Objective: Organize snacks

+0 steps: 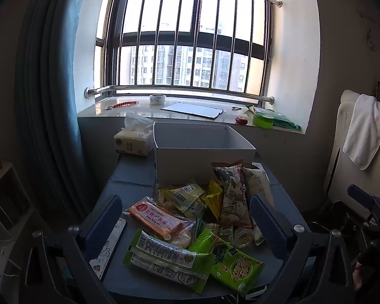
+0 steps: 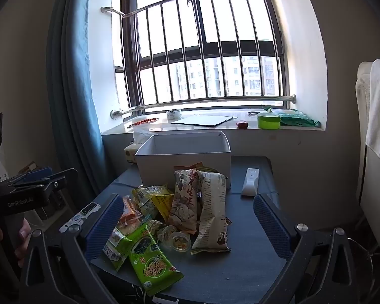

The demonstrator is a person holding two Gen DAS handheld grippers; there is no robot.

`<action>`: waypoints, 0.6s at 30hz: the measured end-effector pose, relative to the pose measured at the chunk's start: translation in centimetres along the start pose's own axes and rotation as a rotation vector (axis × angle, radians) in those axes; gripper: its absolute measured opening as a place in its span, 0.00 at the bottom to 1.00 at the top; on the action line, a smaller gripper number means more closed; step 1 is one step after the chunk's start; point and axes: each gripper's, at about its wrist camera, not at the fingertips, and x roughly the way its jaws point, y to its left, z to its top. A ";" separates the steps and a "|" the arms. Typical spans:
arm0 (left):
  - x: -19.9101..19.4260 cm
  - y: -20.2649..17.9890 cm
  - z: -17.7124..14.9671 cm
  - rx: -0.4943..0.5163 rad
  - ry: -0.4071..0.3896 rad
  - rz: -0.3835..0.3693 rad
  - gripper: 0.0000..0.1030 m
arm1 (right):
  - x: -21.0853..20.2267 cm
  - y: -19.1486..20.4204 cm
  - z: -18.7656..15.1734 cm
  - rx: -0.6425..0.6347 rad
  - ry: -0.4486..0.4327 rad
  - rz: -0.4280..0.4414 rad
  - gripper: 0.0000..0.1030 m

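A pile of snack packets lies on the dark table (image 1: 129,278) in front of an open white box (image 1: 202,157), which also shows in the right wrist view (image 2: 185,159). The pile holds an orange cake packet (image 1: 155,220), green packets (image 1: 164,255) (image 2: 152,263), a tall beige packet (image 1: 233,197) (image 2: 186,197), a white packet (image 2: 212,215) and small jelly cups (image 2: 179,242). My left gripper (image 1: 187,223) is open above the pile. My right gripper (image 2: 187,223) is open above the pile, holding nothing.
A tissue pack (image 1: 134,141) stands left of the box. A white remote (image 2: 250,182) lies right of the box. A ruler-like strip (image 1: 109,248) lies at the table's left edge. The windowsill (image 1: 119,110) holds tape, a board and green items. A curtain hangs left, a towel right.
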 end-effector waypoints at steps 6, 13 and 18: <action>0.4 0.0 -0.6 -0.004 0.015 -0.026 1.00 | 0.0 -0.2 0.0 0.027 -0.011 0.017 1.00; 0.0 -0.2 -0.3 0.018 0.015 -0.032 1.00 | 0.1 0.0 -0.3 0.015 0.017 0.014 1.00; -0.2 -0.4 -0.3 0.024 0.018 -0.033 1.00 | 0.1 0.2 -0.3 0.010 0.019 0.016 1.00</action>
